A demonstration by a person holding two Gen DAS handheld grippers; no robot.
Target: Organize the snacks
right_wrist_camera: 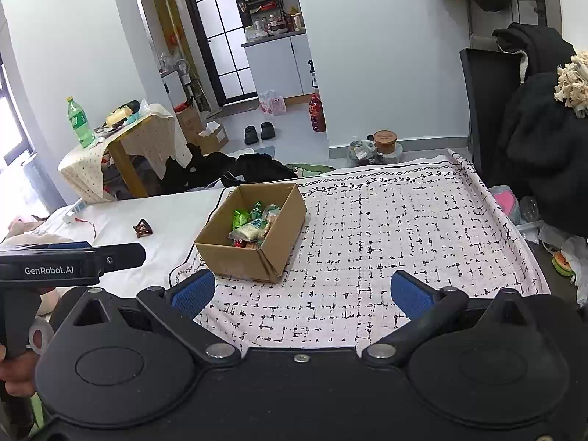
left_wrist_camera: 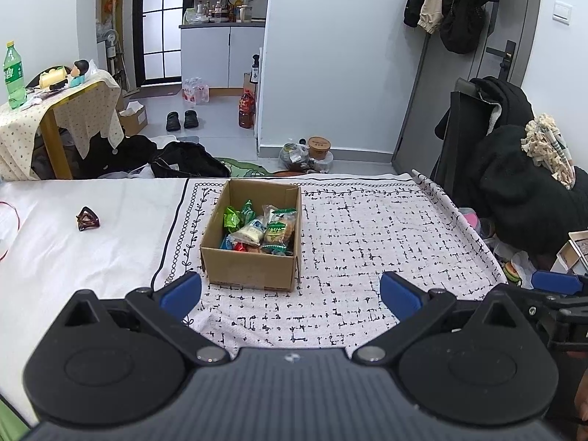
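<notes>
An open cardboard box (left_wrist_camera: 240,270) stands on the patterned cloth (left_wrist_camera: 367,228) on the bed. It holds several wrapped snacks (left_wrist_camera: 259,228), green, white and red packets. The box also shows in the right wrist view (right_wrist_camera: 235,261) with the snacks (right_wrist_camera: 253,226) inside. My left gripper (left_wrist_camera: 290,294) is open and empty, just short of the box's near wall. My right gripper (right_wrist_camera: 303,292) is open and empty, near and to the right of the box. The left gripper's body (right_wrist_camera: 73,257) shows at the left of the right wrist view.
A brown hair claw (left_wrist_camera: 87,218) lies on the white sheet left of the cloth. A red cable (left_wrist_camera: 11,217) lies at the far left edge. Beyond the bed are a side table with a green bottle (left_wrist_camera: 14,75), dark bags on the floor, and coats over a chair (left_wrist_camera: 514,169) on the right.
</notes>
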